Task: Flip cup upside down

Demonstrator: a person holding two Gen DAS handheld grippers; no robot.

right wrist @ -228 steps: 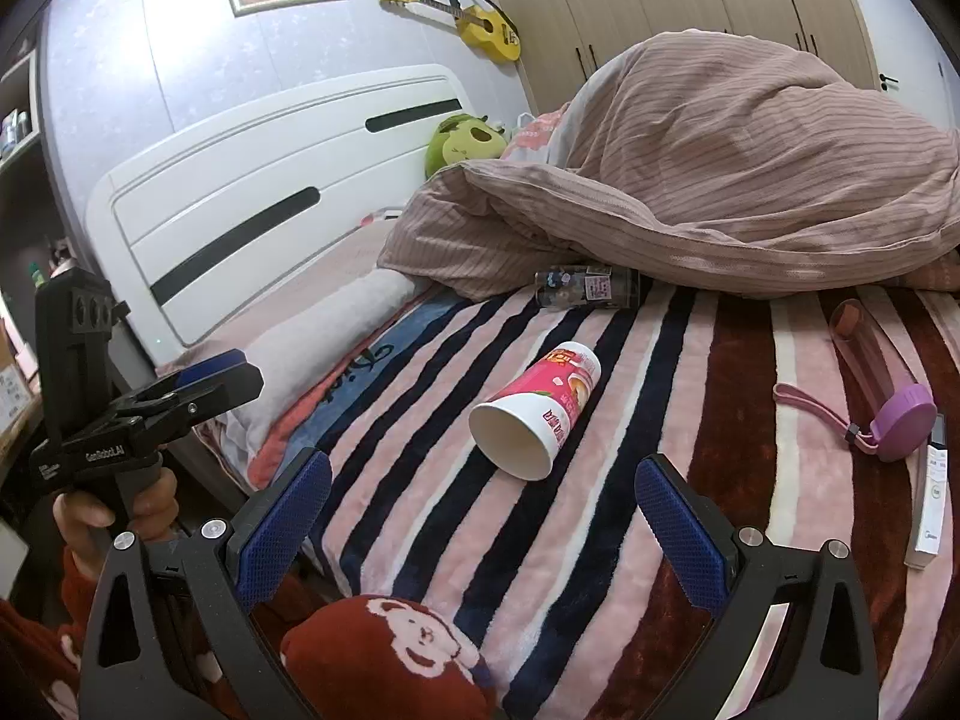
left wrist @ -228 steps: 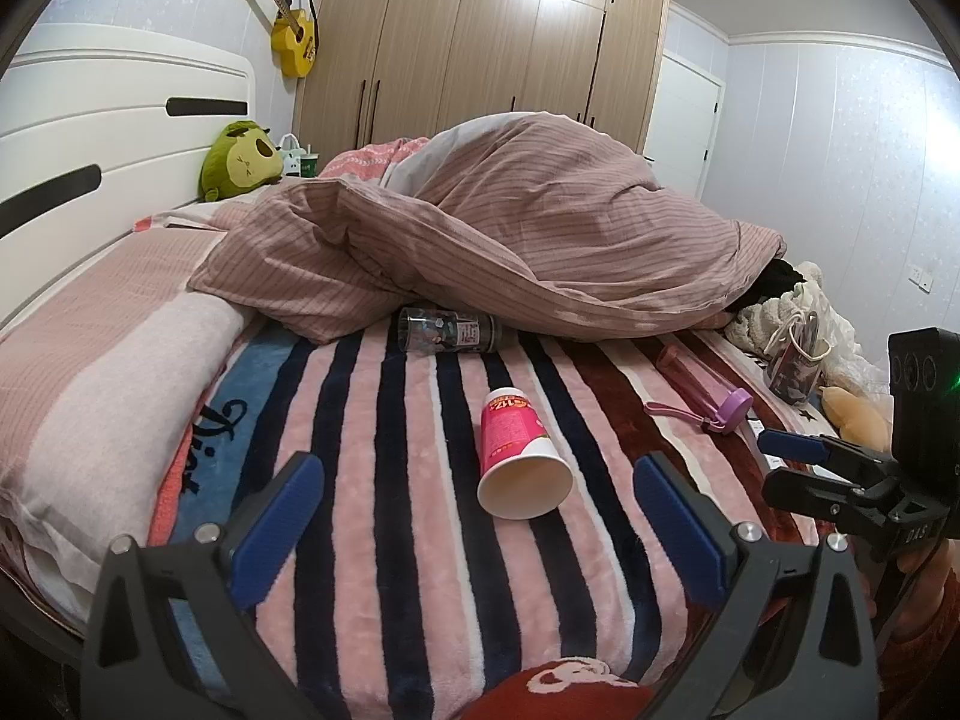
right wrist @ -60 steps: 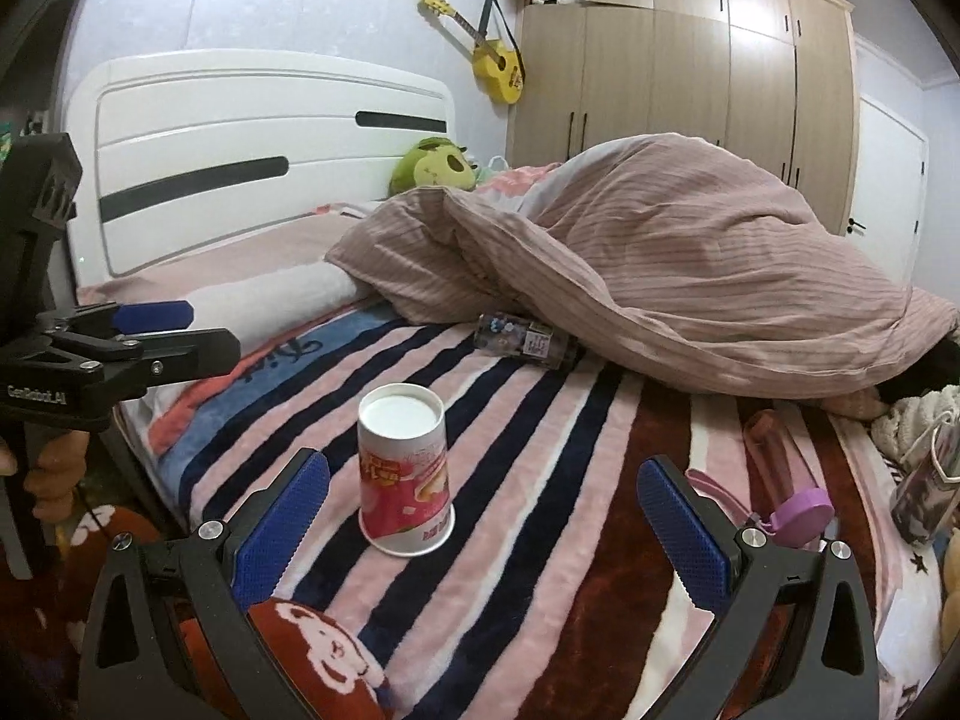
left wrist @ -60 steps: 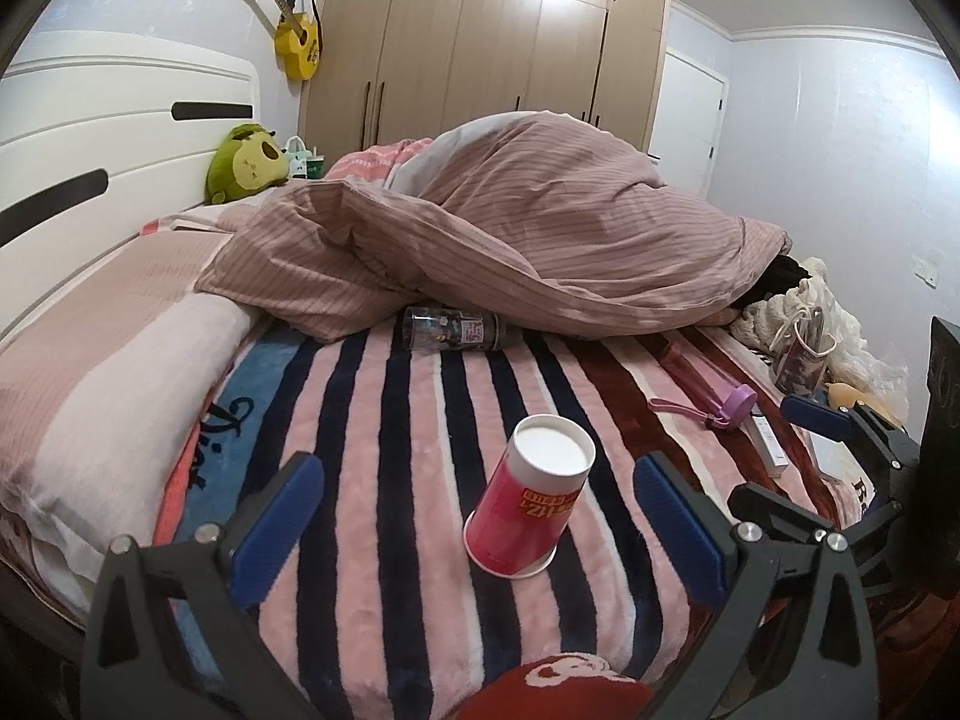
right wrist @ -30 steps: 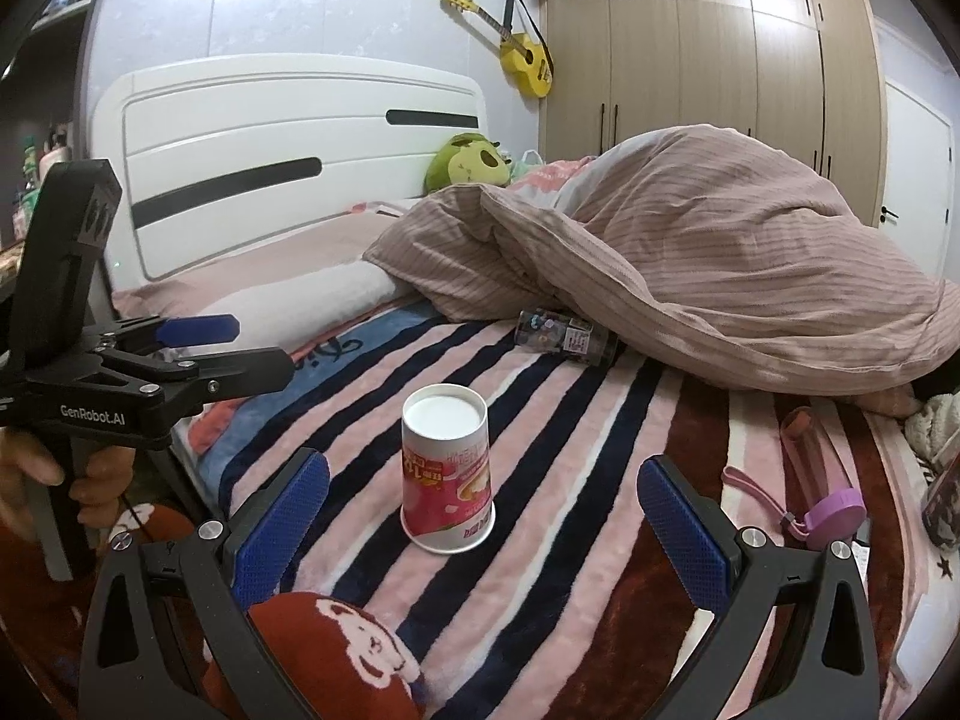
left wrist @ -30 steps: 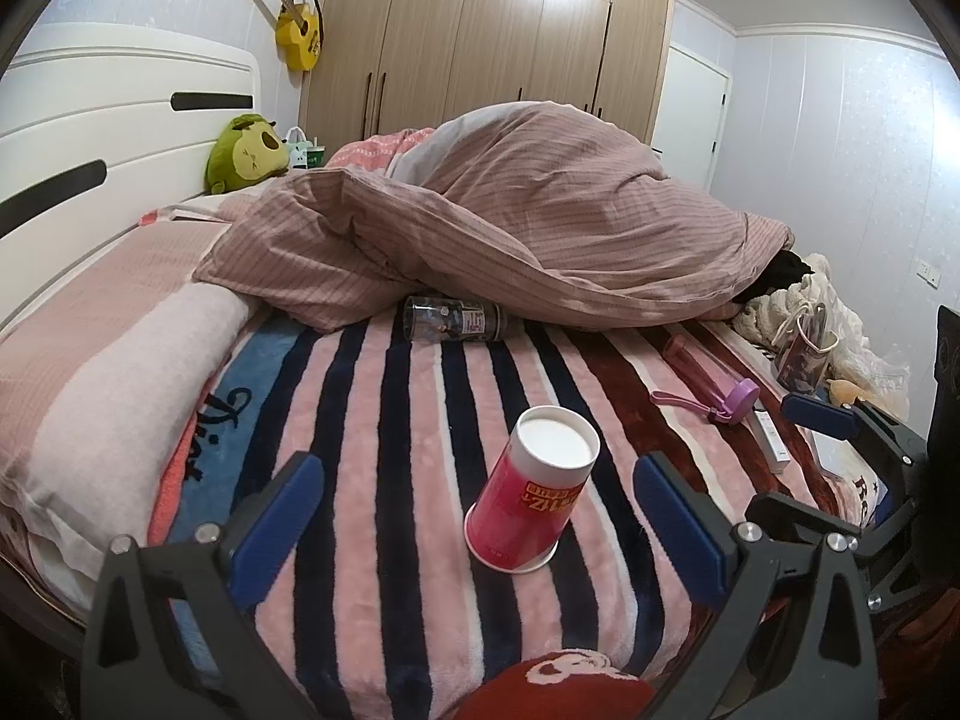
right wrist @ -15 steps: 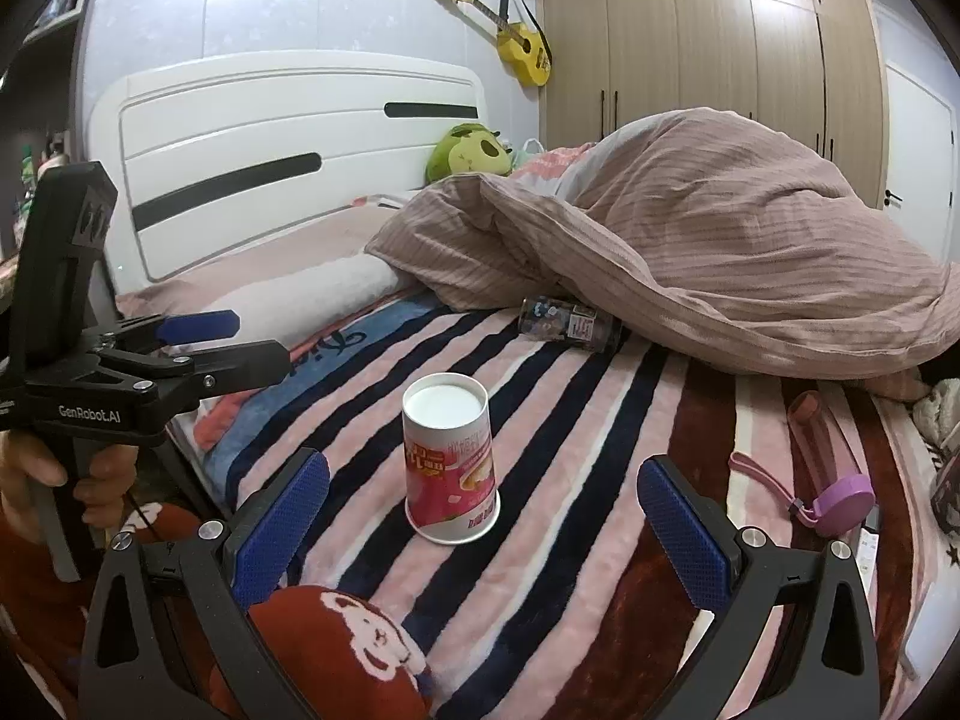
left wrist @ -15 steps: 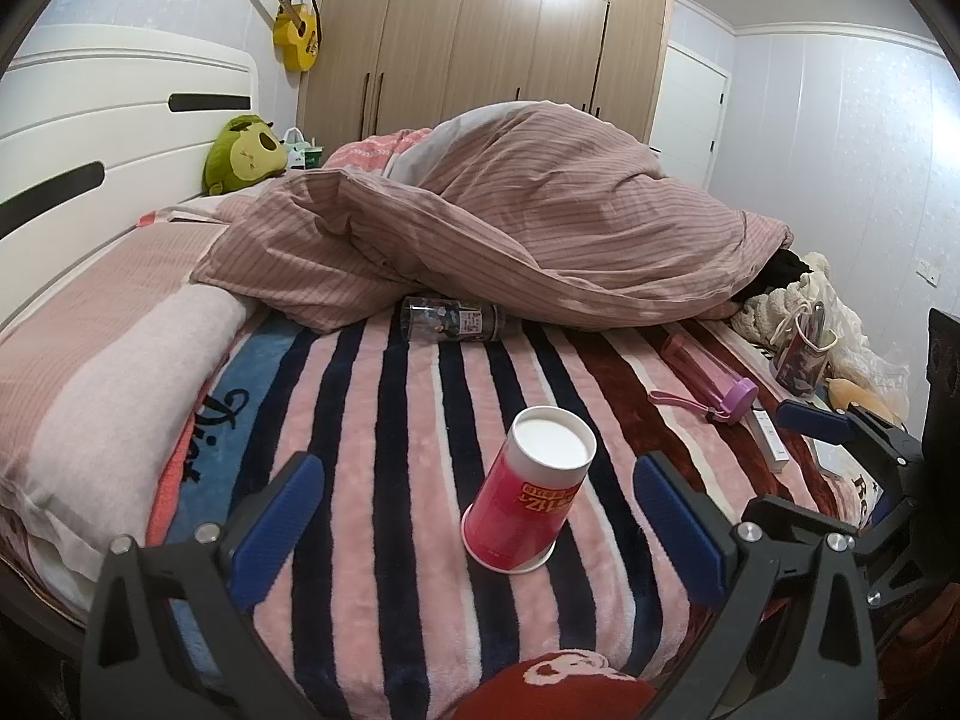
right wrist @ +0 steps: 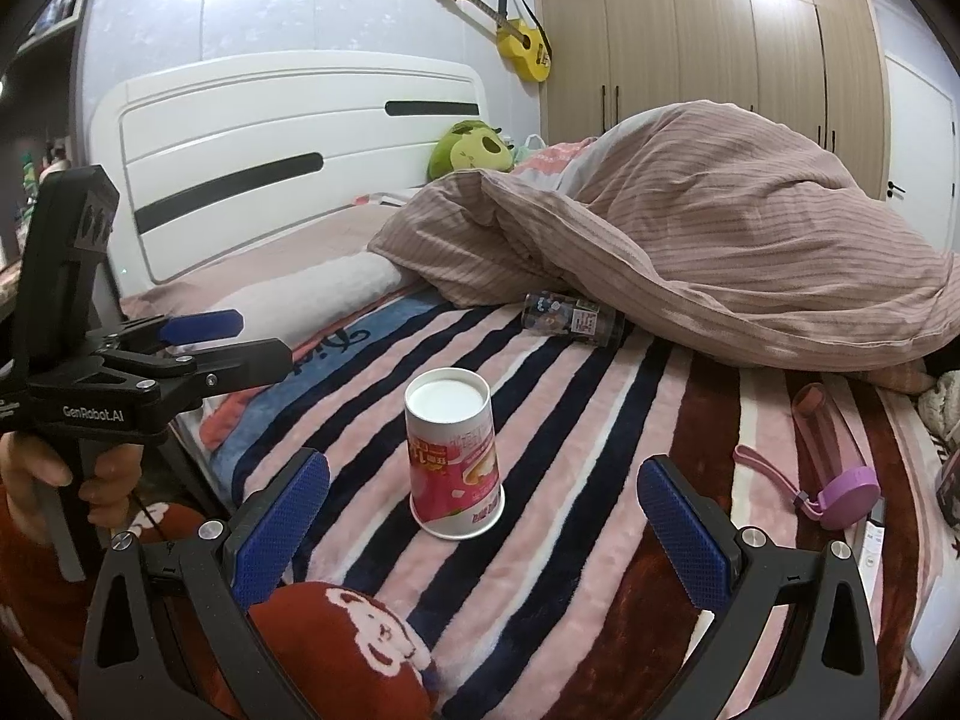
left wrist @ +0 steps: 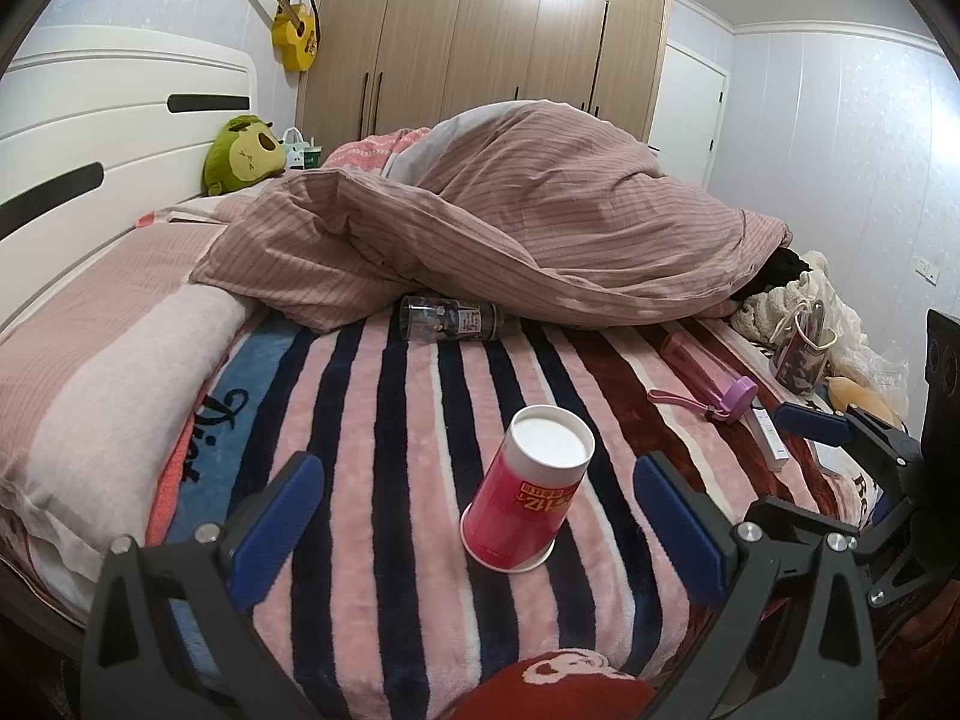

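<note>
A: Where was the cup (left wrist: 528, 487)?

B: Lower centre of both frames, on the striped blanket (left wrist: 384, 420) of the bed. Mouth down, white base up, leaning slightly. Neither gripper touched it.

A: Fingers?

B: Left gripper (left wrist: 480, 516) had its fingers spread wide, nothing between the blue pads (left wrist: 277, 523) but air; the cup sat beyond them. Right gripper (right wrist: 483, 519) the same: released, empty, cup ahead of the gap.

A: So the step?

B: Looked like the flip was done and this was the back-off. To do it well I'd judge: pull both grippers straight back and up, fingers wide, so no pad clips the rim. The blanket was soft and plush, and the cup was light paper with a lean, so a small nudge could likely topple it. Don't press on the bed near it.

A: Counts?

B: One cup. Two grippers. One dark clear bottle (left wrist: 450, 318) lying on its side at the duvet (left wrist: 540, 216) edge, mid-frame. One pink bottle with a purple cap (right wrist: 840, 468) at right. One green plush toy (left wrist: 243, 153), upper left. One yellow ukulele (right wrist: 522, 42) on the wall, top. One duvet heap. One white remote-like stick (left wrist: 768, 438) at right; I couldn't tell what it was.
</note>
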